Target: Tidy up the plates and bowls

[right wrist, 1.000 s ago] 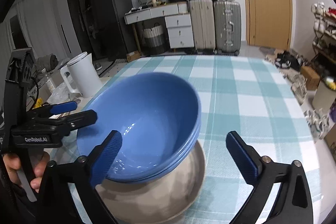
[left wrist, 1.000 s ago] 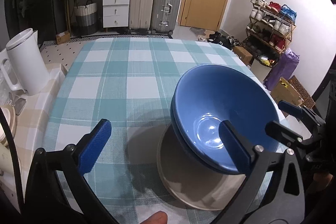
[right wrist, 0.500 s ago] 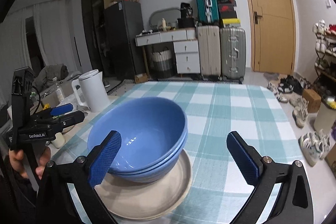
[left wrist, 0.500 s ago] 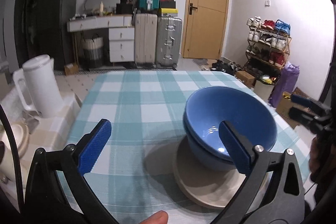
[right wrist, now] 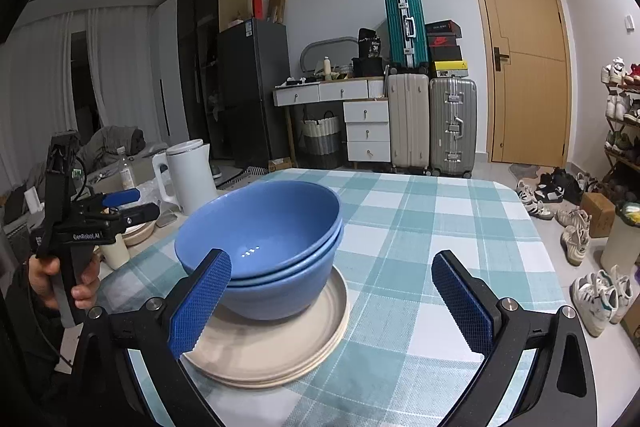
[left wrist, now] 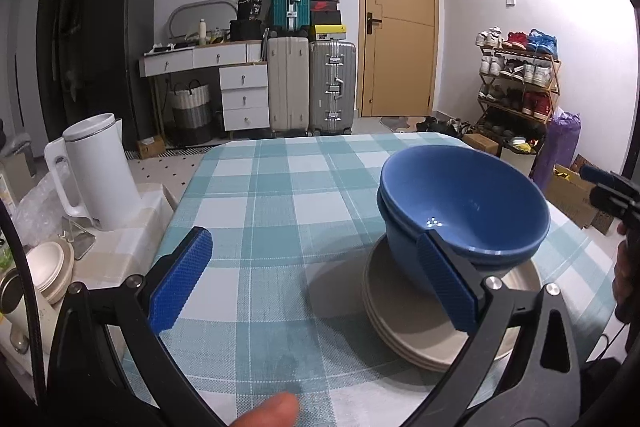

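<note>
Two nested blue bowls (left wrist: 464, 203) stand on a stack of beige plates (left wrist: 400, 319) on the checked tablecloth. They also show in the right wrist view, the bowls (right wrist: 264, 231) on the plates (right wrist: 276, 347). My left gripper (left wrist: 316, 279) is open and empty, above the table to the left of the stack; it also shows from the side in the right wrist view (right wrist: 124, 205). My right gripper (right wrist: 332, 303) is open and empty, held back from the stack; its tip shows at the right edge of the left wrist view (left wrist: 608, 187).
A white kettle (left wrist: 96, 171) stands on a side surface left of the table, with a beige bowl (left wrist: 48, 267) beside it. The checked table (left wrist: 280, 211) reaches back toward suitcases (left wrist: 308, 83) and a door. A shoe rack (left wrist: 516, 75) stands at the right.
Both grippers have drawn back and lifted away from the bowls and plates, so the stack looks smaller and lower in both views. The stack has stayed in place.
</note>
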The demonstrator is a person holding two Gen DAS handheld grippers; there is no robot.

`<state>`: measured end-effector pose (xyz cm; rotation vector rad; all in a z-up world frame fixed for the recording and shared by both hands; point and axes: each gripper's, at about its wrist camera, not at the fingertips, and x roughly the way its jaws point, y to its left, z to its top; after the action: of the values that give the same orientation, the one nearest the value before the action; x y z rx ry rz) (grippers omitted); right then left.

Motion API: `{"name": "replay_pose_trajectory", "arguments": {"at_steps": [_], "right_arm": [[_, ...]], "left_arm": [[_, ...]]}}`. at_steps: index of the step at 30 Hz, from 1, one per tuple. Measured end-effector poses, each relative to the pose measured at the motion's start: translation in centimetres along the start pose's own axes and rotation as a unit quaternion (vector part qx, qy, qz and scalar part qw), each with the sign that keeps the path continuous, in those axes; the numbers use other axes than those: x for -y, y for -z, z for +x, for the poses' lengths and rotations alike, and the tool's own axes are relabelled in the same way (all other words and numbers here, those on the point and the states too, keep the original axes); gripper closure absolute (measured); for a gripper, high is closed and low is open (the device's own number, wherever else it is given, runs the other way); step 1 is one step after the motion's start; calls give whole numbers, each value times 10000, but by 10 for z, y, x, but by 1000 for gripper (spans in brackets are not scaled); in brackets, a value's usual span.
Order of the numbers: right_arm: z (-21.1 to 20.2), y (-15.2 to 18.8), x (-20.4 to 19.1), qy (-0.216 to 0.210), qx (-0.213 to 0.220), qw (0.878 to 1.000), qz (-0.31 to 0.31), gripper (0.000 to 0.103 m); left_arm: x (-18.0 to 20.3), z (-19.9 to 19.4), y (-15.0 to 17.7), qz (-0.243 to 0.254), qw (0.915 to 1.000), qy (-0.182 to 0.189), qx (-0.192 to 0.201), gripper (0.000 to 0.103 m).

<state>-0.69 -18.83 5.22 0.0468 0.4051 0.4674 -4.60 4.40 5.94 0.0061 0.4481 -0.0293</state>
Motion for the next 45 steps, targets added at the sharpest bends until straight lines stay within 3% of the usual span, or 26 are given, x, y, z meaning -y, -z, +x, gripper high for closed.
{"name": "replay_pose_trajectory", "arguments": {"at_steps": [6, 19, 45], "right_arm": [[-4, 10, 5, -37, 196, 9998, 78, 1], [0, 34, 4, -118, 181, 9998, 15, 1], [3, 43, -4, -127, 195, 9995, -222, 1]], "left_arm": [[-4, 7, 14, -6, 9999, 86, 127, 1], [-9, 30, 38, -86, 9994, 329, 116, 1], [-9, 28, 41, -12, 9978, 615, 236, 1]]}}
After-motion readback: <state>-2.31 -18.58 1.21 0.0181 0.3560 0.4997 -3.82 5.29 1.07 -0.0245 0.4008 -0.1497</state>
